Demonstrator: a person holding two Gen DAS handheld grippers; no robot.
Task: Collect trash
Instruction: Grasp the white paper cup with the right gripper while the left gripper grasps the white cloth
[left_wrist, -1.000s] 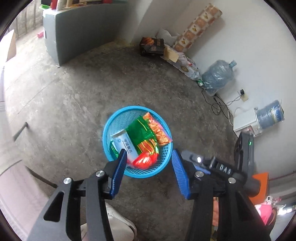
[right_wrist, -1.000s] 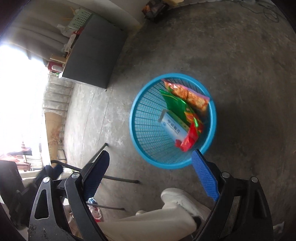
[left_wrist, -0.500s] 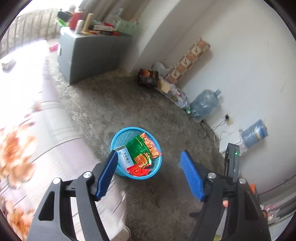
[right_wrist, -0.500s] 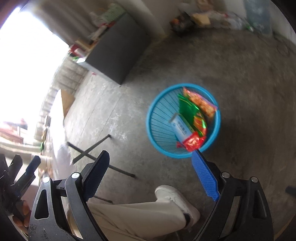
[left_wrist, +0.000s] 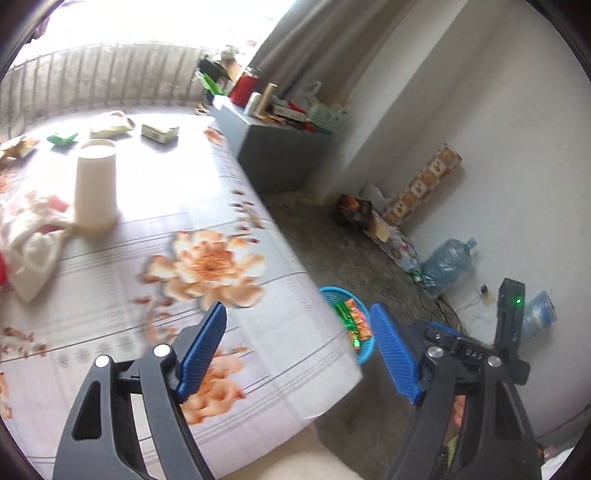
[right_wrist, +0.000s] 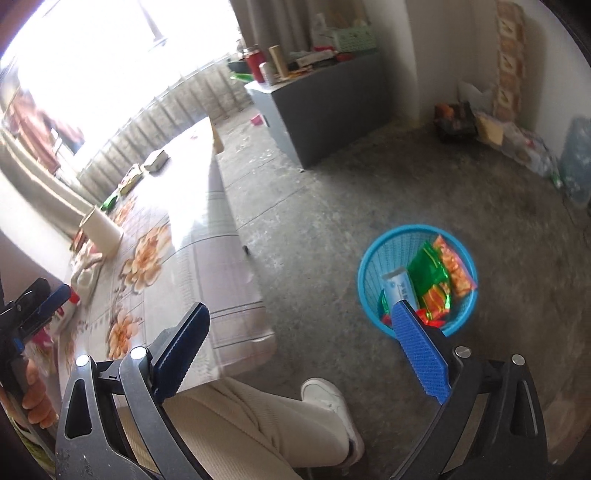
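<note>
Beyond the empty, just-widened right claw (right_wrist: 295, 343), wrappers (right_wrist: 430, 273) lie in the blue basket (right_wrist: 369, 266).

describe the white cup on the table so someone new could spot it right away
Start at the table with the floral cloth. The white cup stands upside down on it, beside crumpled white cloth. It is the only tall, plain white thing there; the wrappers and small box beyond lie flat.

Home room: bare concrete floor (right_wrist: 332, 206), floral tablecloth (left_wrist: 207, 266), curtain (left_wrist: 314, 48), water jug (left_wrist: 443, 264), cluttered grey cabinet (right_wrist: 332, 99).
</note>
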